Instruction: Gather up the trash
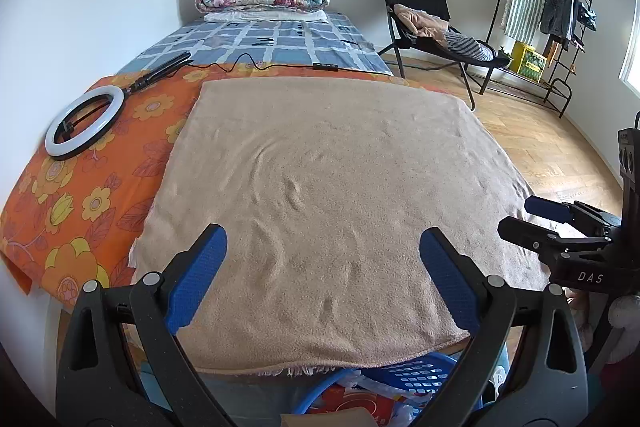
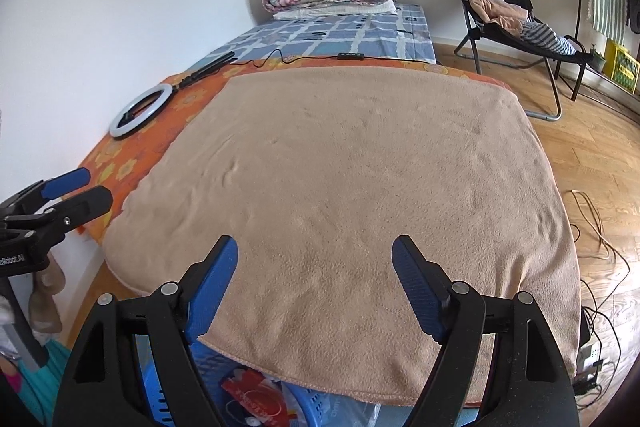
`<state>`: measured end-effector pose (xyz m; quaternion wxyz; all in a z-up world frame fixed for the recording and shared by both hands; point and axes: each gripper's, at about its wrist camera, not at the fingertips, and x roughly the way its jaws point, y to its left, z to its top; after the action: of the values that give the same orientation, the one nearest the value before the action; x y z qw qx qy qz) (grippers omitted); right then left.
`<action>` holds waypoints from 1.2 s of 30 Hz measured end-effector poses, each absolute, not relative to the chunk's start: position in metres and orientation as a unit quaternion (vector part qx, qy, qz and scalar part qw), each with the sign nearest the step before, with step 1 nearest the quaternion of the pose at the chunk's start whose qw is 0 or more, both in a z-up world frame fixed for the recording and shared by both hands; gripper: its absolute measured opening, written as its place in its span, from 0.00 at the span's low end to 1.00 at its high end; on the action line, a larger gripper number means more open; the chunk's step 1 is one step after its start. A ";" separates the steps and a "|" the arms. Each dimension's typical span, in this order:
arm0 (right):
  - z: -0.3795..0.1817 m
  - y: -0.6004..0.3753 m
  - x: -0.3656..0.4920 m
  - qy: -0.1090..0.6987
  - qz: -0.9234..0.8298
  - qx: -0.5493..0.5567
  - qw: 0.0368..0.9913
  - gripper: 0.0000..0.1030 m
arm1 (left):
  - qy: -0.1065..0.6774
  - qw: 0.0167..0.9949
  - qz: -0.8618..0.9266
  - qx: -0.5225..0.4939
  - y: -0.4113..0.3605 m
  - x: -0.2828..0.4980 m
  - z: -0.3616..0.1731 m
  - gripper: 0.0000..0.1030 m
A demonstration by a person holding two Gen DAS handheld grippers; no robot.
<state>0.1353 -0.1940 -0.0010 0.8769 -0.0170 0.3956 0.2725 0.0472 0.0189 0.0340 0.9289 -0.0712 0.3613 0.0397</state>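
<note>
Black left tongs [image 1: 322, 259] and right tongs [image 2: 314, 267] with blue pads hang apart and empty at bottom centre, above the blue plastic basket [image 2: 308, 401] holding red-and-white wrappers [image 2: 256, 399], tucked below the beige fleece blanket [image 2: 340, 195].

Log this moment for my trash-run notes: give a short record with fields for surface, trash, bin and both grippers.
surface: tan blanket on the bed, nothing lying on it
trash: red wrapper and plastic in the basket
bin: blue basket below the blanket's near edge
left gripper: open, empty
right gripper: open, empty
</note>
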 end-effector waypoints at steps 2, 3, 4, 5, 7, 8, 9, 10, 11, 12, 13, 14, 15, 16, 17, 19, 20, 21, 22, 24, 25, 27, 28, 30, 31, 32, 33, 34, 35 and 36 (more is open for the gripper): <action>-0.001 -0.194 0.136 0.396 0.271 -0.014 0.877 0.77 | 0.361 0.929 0.039 -0.072 0.019 0.047 0.034 0.96; -0.001 -0.194 0.137 0.397 0.271 -0.013 0.877 0.77 | 0.361 0.929 0.040 -0.071 0.019 0.047 0.034 0.96; -0.002 -0.194 0.136 0.397 0.270 -0.012 0.877 0.77 | 0.361 0.929 0.040 -0.071 0.019 0.047 0.034 0.96; -0.002 -0.194 0.137 0.398 0.270 -0.012 0.877 0.77 | 0.362 0.929 0.039 -0.071 0.020 0.047 0.034 0.96; -0.003 -0.193 0.137 0.399 0.268 -0.012 0.877 0.77 | 0.362 0.929 0.039 -0.071 0.020 0.047 0.034 0.96; -0.004 -0.193 0.137 0.400 0.268 -0.012 0.876 0.77 | 0.361 0.929 0.040 -0.071 0.020 0.047 0.034 0.96; -0.004 -0.193 0.137 0.402 0.267 -0.011 0.876 0.77 | 0.361 0.929 0.040 -0.071 0.020 0.047 0.034 0.96; -0.005 -0.192 0.137 0.403 0.267 -0.011 0.875 0.77 | 0.361 0.929 0.040 -0.071 0.020 0.047 0.034 0.96; -0.005 -0.192 0.137 0.404 0.267 -0.011 0.875 0.77 | 0.361 0.929 0.040 -0.071 0.021 0.047 0.034 0.96; -0.006 -0.192 0.137 0.404 0.267 -0.011 0.875 0.77 | 0.361 0.929 0.041 -0.071 0.020 0.047 0.034 0.96; -0.006 -0.192 0.137 0.404 0.266 -0.011 0.875 0.77 | 0.361 0.929 0.041 -0.071 0.020 0.047 0.034 0.96; -0.006 -0.192 0.137 0.404 0.266 -0.011 0.875 0.77 | 0.361 0.929 0.041 -0.071 0.020 0.047 0.034 0.96; -0.006 -0.192 0.137 0.405 0.265 -0.011 0.875 0.77 | 0.361 0.929 0.041 -0.071 0.020 0.047 0.034 0.96; -0.006 -0.192 0.137 0.405 0.265 -0.010 0.875 0.77 | 0.362 0.929 0.041 -0.071 0.021 0.047 0.034 0.96; -0.006 -0.192 0.137 0.405 0.266 -0.009 0.875 0.77 | 0.362 0.929 0.040 -0.071 0.021 0.047 0.034 0.96; -0.006 -0.193 0.137 0.404 0.266 -0.008 0.875 0.77 | 0.362 0.928 0.040 -0.071 0.021 0.047 0.034 0.96; -0.006 -0.193 0.137 0.404 0.265 -0.008 0.875 0.77 | 0.363 0.928 0.040 -0.071 0.021 0.047 0.034 0.96; -0.006 -0.192 0.137 0.404 0.265 -0.009 0.875 0.77 | 0.363 0.928 0.040 -0.071 0.021 0.047 0.034 0.96; -0.007 -0.192 0.137 0.404 0.265 -0.009 0.875 0.77 | 0.362 0.929 0.040 -0.071 0.021 0.047 0.034 0.96; -0.007 -0.193 0.137 0.406 0.265 -0.007 0.874 0.77 | 0.361 0.929 0.040 -0.071 0.021 0.047 0.034 0.96; -0.007 -0.193 0.137 0.407 0.265 -0.007 0.874 0.77 | 0.361 0.929 0.040 -0.071 0.021 0.047 0.034 0.96; -0.008 -0.194 0.138 0.409 0.265 -0.007 0.873 0.77 | 0.362 0.929 0.040 -0.071 0.021 0.047 0.034 0.96; -0.008 -0.194 0.138 0.409 0.265 -0.007 0.873 0.77 | 0.362 0.928 0.039 -0.072 0.021 0.047 0.034 0.96; -0.009 -0.195 0.138 0.410 0.265 -0.006 0.873 0.77 | 0.362 0.929 0.040 -0.071 0.022 0.047 0.033 0.96; -0.009 -0.195 0.138 0.411 0.265 -0.006 0.873 0.77 | 0.362 0.929 0.040 -0.071 0.022 0.047 0.032 0.96; -0.009 -0.195 0.138 0.411 0.265 -0.006 0.872 0.77 | 0.362 0.929 0.040 -0.072 0.023 0.047 0.032 0.96; -0.009 -0.195 0.138 0.411 0.265 -0.006 0.872 0.77 | 0.362 0.929 0.040 -0.072 0.022 0.047 0.032 0.96; -0.010 -0.194 0.138 0.411 0.264 -0.006 0.872 0.77 | 0.362 0.929 0.040 -0.072 0.022 0.047 0.032 0.96; -0.010 -0.195 0.138 0.411 0.264 -0.006 0.872 0.77 | 0.362 0.929 0.041 -0.071 0.022 0.047 0.032 0.96; -0.010 -0.195 0.138 0.411 0.264 -0.006 0.872 0.77 | 0.361 0.929 0.041 -0.071 0.023 0.047 0.032 0.96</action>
<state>0.1382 -0.1945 -0.0097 0.8723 -0.0061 0.4113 0.2643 0.0474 0.0227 0.0322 0.9289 -0.0713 0.3612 0.0411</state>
